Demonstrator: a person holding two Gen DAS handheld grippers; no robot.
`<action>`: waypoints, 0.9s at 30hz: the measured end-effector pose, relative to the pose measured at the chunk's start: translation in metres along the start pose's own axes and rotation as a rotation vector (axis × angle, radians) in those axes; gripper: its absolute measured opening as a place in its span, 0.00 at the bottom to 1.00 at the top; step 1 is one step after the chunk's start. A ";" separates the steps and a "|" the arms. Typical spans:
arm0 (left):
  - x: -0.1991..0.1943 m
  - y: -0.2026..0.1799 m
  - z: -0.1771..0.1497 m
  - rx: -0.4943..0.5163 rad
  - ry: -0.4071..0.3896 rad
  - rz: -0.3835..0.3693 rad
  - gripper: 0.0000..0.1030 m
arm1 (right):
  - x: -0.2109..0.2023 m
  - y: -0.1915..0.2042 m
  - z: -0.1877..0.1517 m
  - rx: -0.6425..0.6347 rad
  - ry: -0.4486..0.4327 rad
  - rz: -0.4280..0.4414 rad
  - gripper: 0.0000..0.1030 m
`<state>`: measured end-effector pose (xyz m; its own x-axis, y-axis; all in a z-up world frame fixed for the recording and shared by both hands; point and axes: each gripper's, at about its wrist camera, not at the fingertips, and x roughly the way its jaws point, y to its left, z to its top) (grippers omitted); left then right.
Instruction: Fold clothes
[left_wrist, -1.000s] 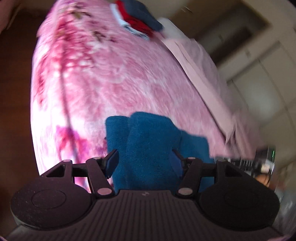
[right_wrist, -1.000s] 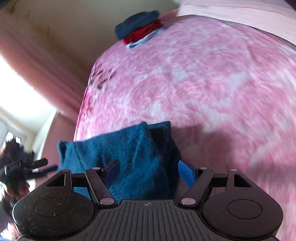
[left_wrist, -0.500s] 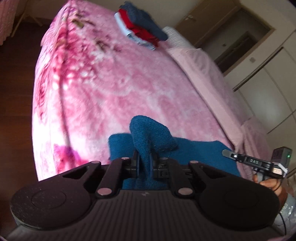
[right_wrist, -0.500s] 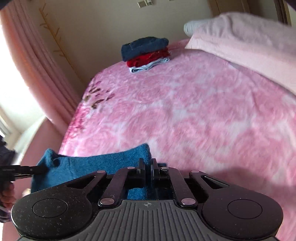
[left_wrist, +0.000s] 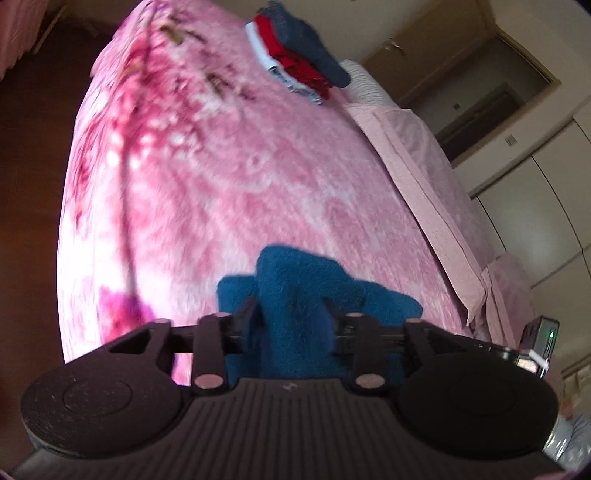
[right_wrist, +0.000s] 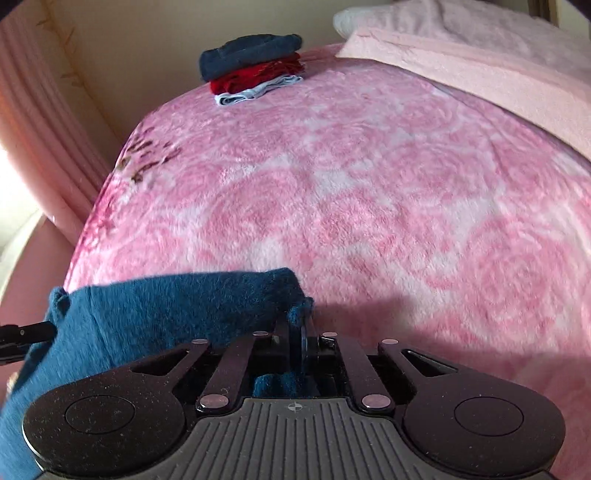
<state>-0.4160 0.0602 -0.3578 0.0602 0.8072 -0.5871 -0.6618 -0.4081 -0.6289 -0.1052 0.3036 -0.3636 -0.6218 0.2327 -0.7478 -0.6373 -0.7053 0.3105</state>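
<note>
Left wrist view: the left gripper (left_wrist: 291, 319) is standing with jaws parted, a bunched ridge of the blue fleece garment (left_wrist: 295, 291) rising between them, seemingly loose rather than pinched. The garment is lying at the near edge of the pink blanket (left_wrist: 221, 184); a stack of folded clothes (left_wrist: 299, 62) is sitting at the far end.

Right wrist view: the right gripper (right_wrist: 301, 334) is pinching the garment's (right_wrist: 166, 306) corner, jaws nearly together, cloth stretching leftward. To fold well, I judge both corners need firm holds, then carrying over level so edges are meeting squarely. No containers are showing; the stack (right_wrist: 255, 72) is simply resting on the blanket (right_wrist: 369, 203).
</note>
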 end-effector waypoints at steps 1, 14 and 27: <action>0.001 -0.002 0.005 0.026 -0.001 0.008 0.42 | -0.001 -0.001 0.002 -0.001 0.006 0.012 0.04; -0.002 -0.001 0.019 0.019 -0.043 -0.009 0.06 | -0.015 0.014 0.016 -0.104 -0.125 0.065 0.04; 0.009 0.011 0.021 -0.134 0.007 0.031 0.24 | 0.003 0.000 0.025 -0.021 -0.051 0.014 0.03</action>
<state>-0.4387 0.0718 -0.3591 0.0472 0.7906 -0.6105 -0.5577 -0.4861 -0.6728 -0.1192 0.3210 -0.3512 -0.6537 0.2560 -0.7121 -0.6189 -0.7223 0.3086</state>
